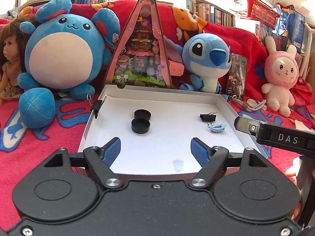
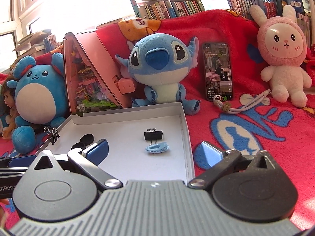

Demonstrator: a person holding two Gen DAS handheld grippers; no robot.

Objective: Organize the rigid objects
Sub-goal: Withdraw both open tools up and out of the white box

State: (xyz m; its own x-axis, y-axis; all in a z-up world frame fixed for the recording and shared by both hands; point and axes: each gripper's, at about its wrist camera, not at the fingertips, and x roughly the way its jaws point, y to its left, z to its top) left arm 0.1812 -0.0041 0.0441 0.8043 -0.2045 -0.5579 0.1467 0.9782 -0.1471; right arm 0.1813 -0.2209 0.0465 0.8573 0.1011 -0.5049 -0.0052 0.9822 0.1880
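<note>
A shallow white box lid point(image 1: 222, 100) point(image 2: 185, 122) lies on the red blanket. Inside it, two black round caps point(image 1: 140, 125) point(image 2: 86, 138) sit touching, left of centre. A black binder clip point(image 1: 207, 117) point(image 2: 153, 135) and a light blue hair clip point(image 1: 218, 127) point(image 2: 157, 148) lie close together near the lid's right wall. Another black binder clip point(image 1: 97, 106) point(image 2: 53, 134) grips the lid's left wall. My left gripper point(image 1: 155, 150) hovers open over the lid's near end, empty. My right gripper point(image 2: 155, 153) is open and empty, straddling the lid's right wall.
Plush toys line the back: a round blue one point(image 1: 59, 53), a blue long-eared one point(image 2: 159, 66), a pink rabbit point(image 2: 283, 59). A triangular pink toy box point(image 1: 140, 49) stands behind the lid. A phone point(image 2: 218, 70) leans on the blanket, a corded strap point(image 2: 242, 104) before it. A doll point(image 1: 9, 59) sits at far left.
</note>
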